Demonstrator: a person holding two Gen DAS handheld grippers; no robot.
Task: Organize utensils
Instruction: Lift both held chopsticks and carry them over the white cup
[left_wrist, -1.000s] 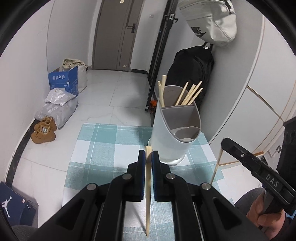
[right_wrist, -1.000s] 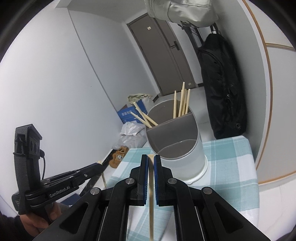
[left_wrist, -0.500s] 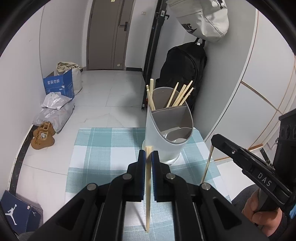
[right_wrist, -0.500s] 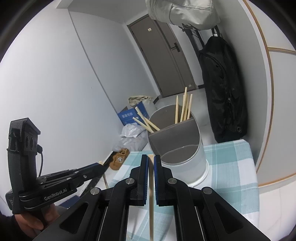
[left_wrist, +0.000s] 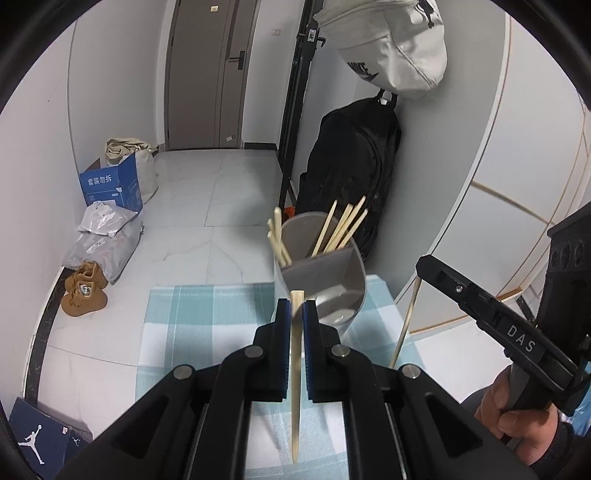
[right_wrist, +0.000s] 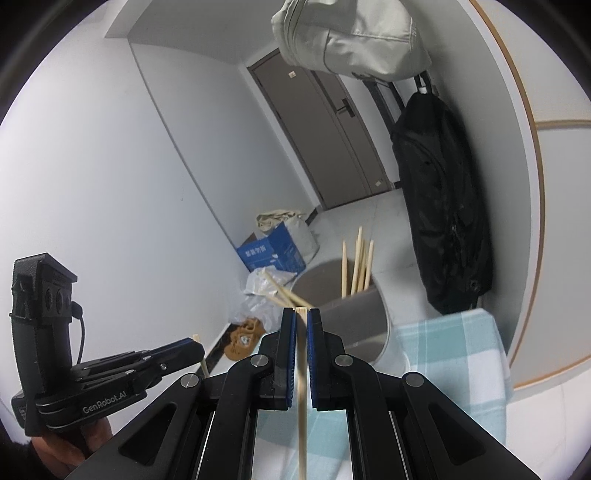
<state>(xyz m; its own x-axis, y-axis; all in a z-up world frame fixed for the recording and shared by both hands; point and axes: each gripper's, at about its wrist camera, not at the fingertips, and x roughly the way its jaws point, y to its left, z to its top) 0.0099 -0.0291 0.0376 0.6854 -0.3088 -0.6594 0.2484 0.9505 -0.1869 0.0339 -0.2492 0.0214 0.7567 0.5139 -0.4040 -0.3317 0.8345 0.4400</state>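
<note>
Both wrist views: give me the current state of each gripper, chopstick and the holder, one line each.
left gripper: shut on left chopstick, hanging point down.
right gripper: shut on right chopstick, hanging down.
utensil holder: upright on checked cloth; back compartment holds chopsticks, front one shows none.
door: closed.

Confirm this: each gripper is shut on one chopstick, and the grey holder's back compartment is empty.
Wrong about the compartment. The left wrist view shows chopsticks standing in the back of the grey holder. The left gripper and right gripper are each shut on one chopstick.
</note>
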